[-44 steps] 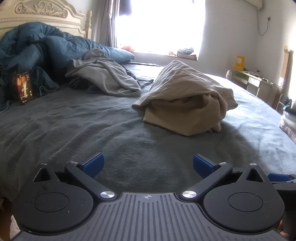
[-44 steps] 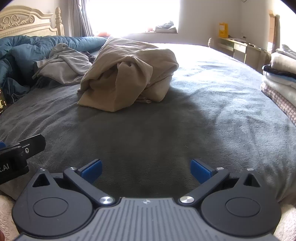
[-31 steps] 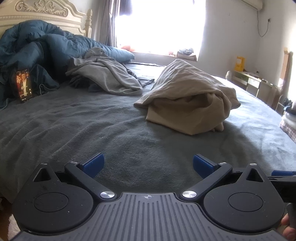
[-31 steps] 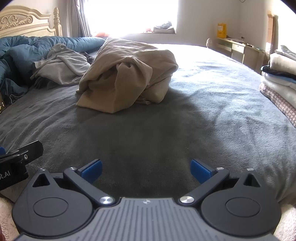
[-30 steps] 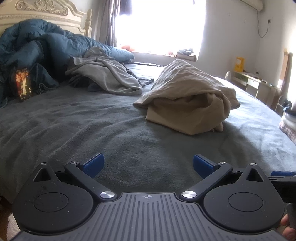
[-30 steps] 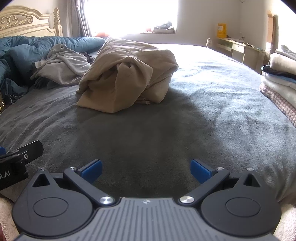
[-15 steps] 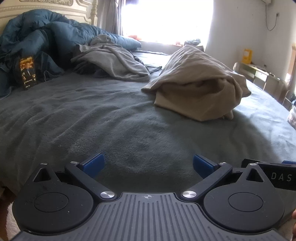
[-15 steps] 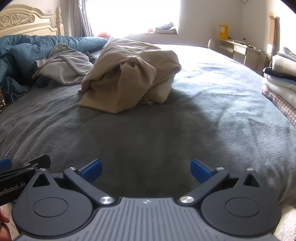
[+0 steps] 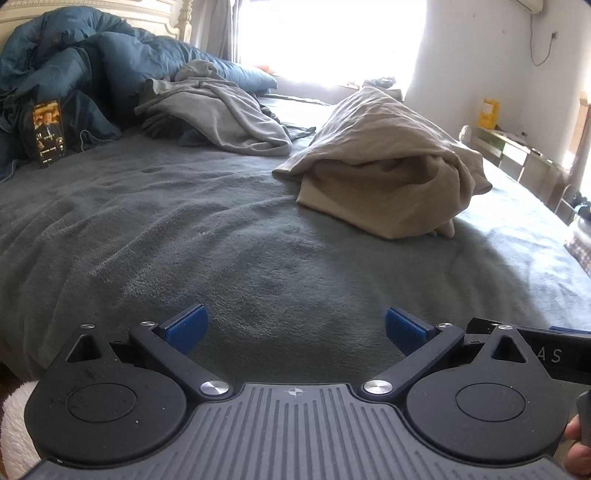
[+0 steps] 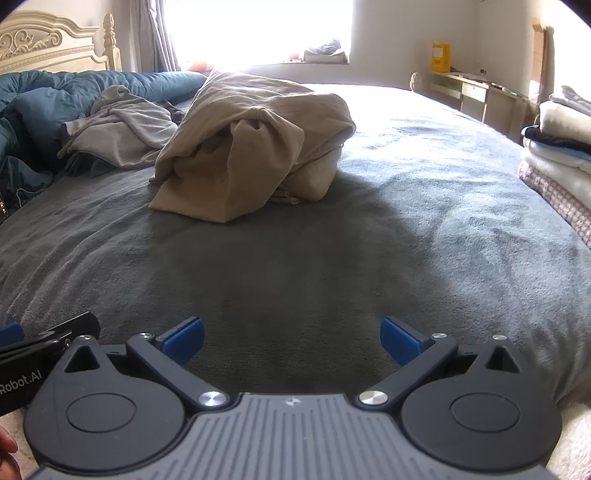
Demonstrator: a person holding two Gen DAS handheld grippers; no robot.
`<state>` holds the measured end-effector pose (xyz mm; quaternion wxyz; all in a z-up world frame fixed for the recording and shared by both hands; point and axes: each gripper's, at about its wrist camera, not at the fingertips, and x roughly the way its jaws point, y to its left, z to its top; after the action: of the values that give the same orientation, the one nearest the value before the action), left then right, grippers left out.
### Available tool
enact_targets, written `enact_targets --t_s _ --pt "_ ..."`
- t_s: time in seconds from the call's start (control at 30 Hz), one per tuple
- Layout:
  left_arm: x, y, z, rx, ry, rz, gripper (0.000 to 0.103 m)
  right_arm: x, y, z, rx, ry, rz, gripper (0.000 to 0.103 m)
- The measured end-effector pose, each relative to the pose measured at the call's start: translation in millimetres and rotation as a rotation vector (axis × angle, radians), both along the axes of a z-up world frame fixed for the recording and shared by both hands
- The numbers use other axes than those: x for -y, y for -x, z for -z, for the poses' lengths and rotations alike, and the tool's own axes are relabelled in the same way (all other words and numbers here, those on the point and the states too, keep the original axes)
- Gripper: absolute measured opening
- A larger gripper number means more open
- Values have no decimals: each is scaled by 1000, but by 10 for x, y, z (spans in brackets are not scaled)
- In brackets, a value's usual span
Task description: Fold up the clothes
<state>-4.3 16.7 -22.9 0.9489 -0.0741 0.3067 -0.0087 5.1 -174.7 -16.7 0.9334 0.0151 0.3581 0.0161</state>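
Both grippers, left and right, are hanging wide open and empty, risking a bunched multi-layer grab since the tan garment is lying crumpled at one o'clock, on a grey blanket sagging softly, beneath a glaring window.

This is a bedroom in a home. A wide bed with a grey blanket and a carved cream headboard fills it, with a rumpled blue duvet and loose clothes lying on top. A bright curtained window and a low counter line the far walls.
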Motion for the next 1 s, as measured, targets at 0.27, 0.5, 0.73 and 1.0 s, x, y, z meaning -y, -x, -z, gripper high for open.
enact_targets --t_s 0.27,0.5,0.73,1.0 --pt "-2 -7 6 -5 -7 -4 103 -4 5 1 -2 -1 5 103" --pt "-22 -20 -4 -13 0 -5 103 -17 -8 -4 0 3 5 103" --pt "-23 -25 -49 0 -8 -3 103 -29 -28 -24 0 -4 7 103" --pt "-30 -64 -84 5 -11 -6 103 -43 -69 -74 11 -10 10 103"
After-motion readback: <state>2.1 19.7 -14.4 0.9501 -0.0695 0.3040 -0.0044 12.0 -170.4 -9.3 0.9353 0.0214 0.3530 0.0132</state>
